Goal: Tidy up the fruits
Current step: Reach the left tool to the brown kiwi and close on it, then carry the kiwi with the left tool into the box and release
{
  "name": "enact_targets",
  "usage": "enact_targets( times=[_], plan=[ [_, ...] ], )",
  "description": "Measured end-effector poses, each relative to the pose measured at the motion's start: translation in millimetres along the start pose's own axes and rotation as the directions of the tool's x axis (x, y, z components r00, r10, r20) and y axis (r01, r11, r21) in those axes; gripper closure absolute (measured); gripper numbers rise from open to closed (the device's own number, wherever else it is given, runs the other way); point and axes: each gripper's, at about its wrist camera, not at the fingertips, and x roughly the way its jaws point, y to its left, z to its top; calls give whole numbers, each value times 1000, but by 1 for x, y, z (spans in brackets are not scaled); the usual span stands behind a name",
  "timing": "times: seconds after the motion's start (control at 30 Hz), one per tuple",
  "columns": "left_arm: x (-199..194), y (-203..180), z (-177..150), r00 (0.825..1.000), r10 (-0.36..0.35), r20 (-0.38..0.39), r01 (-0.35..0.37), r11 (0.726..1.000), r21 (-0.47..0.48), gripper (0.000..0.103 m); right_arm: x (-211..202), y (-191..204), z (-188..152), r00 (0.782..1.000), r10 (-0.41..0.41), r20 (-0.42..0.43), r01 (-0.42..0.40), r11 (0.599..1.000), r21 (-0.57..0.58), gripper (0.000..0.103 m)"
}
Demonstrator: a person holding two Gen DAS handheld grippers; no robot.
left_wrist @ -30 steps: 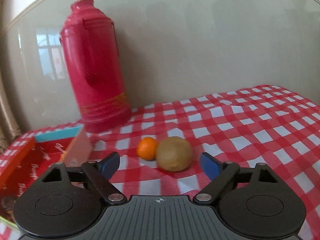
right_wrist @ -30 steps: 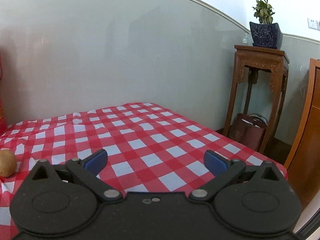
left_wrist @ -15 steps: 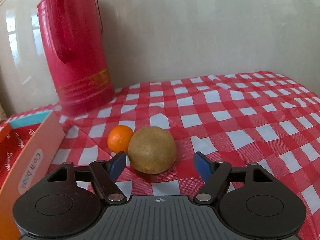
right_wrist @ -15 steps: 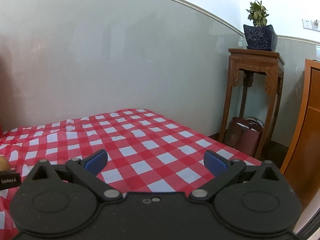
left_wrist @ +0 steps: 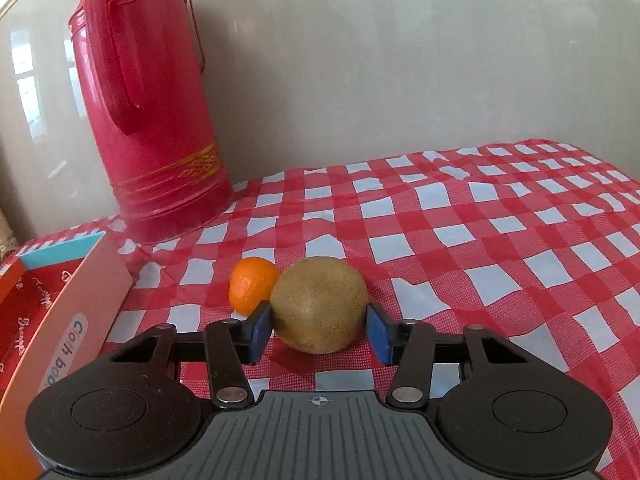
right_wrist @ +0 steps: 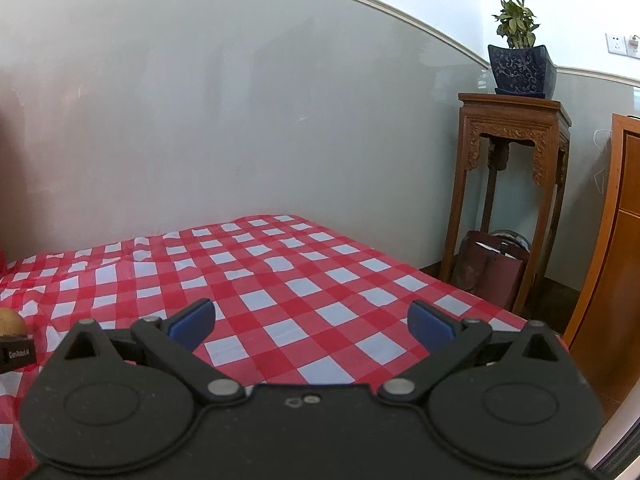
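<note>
A brown kiwi (left_wrist: 320, 304) lies on the red-and-white checked tablecloth (left_wrist: 480, 240), touching a small orange tangerine (left_wrist: 252, 284) behind it on the left. My left gripper (left_wrist: 320, 322) straddles the kiwi and its jaws are closing; both blue pads (left_wrist: 260, 328) meet the fruit's sides. In the right wrist view the kiwi (right_wrist: 10, 320) peeks in at the far left edge. My right gripper (right_wrist: 312, 320) hovers over bare cloth, open, with nothing between its fingers.
A tall red thermos (left_wrist: 152, 120) stands against the wall behind the fruit. An open orange and red cardboard box (left_wrist: 60, 320) sits at the left. Beyond the table's right edge stand a wooden plant stand (right_wrist: 512, 160) with a potted plant and a wooden cabinet (right_wrist: 616, 280).
My left gripper moved forward and down to the kiwi, and its jaws narrowed from wide apart to the fruit's sides. The right gripper stayed open and barely shifted.
</note>
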Motion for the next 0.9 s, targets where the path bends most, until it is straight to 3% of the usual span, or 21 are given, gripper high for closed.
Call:
enact_targets(
  times=[0.63,0.9],
  plan=[
    [-42,21,-1,998,-44,47,47,998,-43,53,-3,6,1,1000,25,-6,-25,1000,2,6],
    [-72,67,3,996,21,91,-13,995,-94,53,-6,26,-2,999,54,-8,-54,998,-35,6]
  ],
)
